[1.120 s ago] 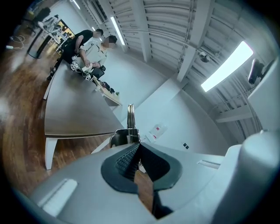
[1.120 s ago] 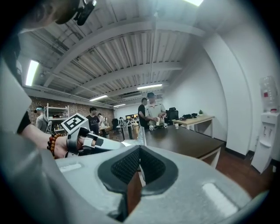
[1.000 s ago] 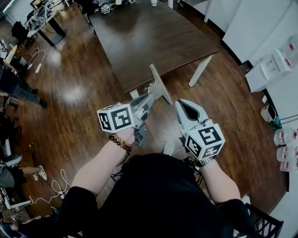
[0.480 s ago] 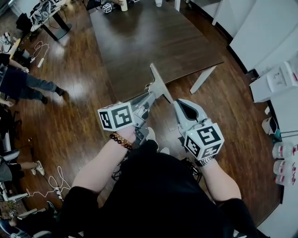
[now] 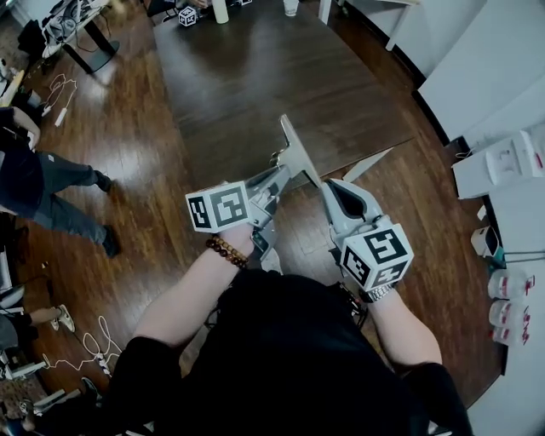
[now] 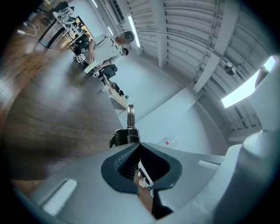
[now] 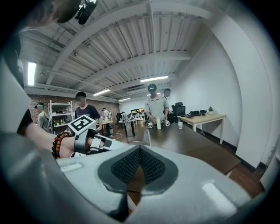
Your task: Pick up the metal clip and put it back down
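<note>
- Nearest to the body, the right gripper [image 5: 335,192] is carried with its jaws brought together. In the right gripper view the dark ribbed pads meet at the tip and nothing is held between them.
- Beside it, the left gripper [image 5: 294,158] is closed narrowly on the metal clip [image 6: 127,134]. In the left gripper view the clip is pinched right at the jaw tips, with most of it standing clear beyond them.
- The pick-up is judged to be done — the clip is held in the air and rests on no surface.
- The put-down is judged to be what is left. No setting-down is under way in these views.
- The clip's long axis is seen to run on from the line of the left gripper's jaws. The coiled spring body sits against the jaw tips, and the slim looped handle points outward, away from the person.
- Seen from the head view, that line is aimed up and to the right, at the near edge of the dark wooden table [image 5: 255,77]. The clip itself cannot be made out with certainty there.
- Further off, the table top is seen bare along its near part — this is judged a likely place for the clip.
- At the far end a pale cup [image 5: 220,11] and a small marker cube [image 5: 188,15] are set out, and people are seen standing beyond.
</note>
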